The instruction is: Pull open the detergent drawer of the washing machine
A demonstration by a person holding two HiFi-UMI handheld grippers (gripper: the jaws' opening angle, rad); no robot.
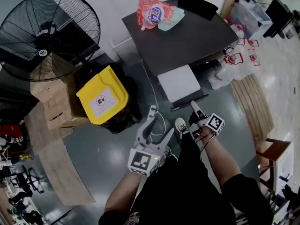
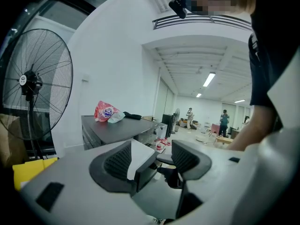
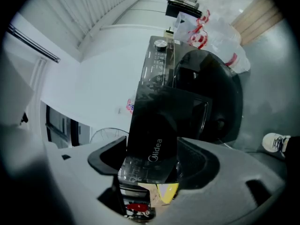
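Observation:
The washing machine [image 1: 187, 39] stands ahead, seen from above. Its detergent drawer [image 1: 178, 82] sticks out toward me, pale on top with a dark front. My right gripper [image 1: 197, 110] is at that front. In the right gripper view the dark "Midea" drawer front [image 3: 154, 139] fills the gap between both jaws of the right gripper [image 3: 152, 165], which is shut on it. The round door [image 3: 220, 97] shows behind. My left gripper [image 1: 159, 126] hangs lower left of the drawer. It is open and holds nothing, and in its own view the left gripper [image 2: 150, 161] frames the drawer [image 2: 139, 154].
A red and white detergent bag [image 1: 157, 13] and a black cloth [image 1: 197, 4] lie on the washer's top. A yellow-lidded bin [image 1: 102, 100], cardboard boxes [image 1: 51, 97] and a big fan [image 1: 47, 32] stand left. Plastic bags [image 1: 234, 64] and wooden planks [image 1: 253, 107] lie right.

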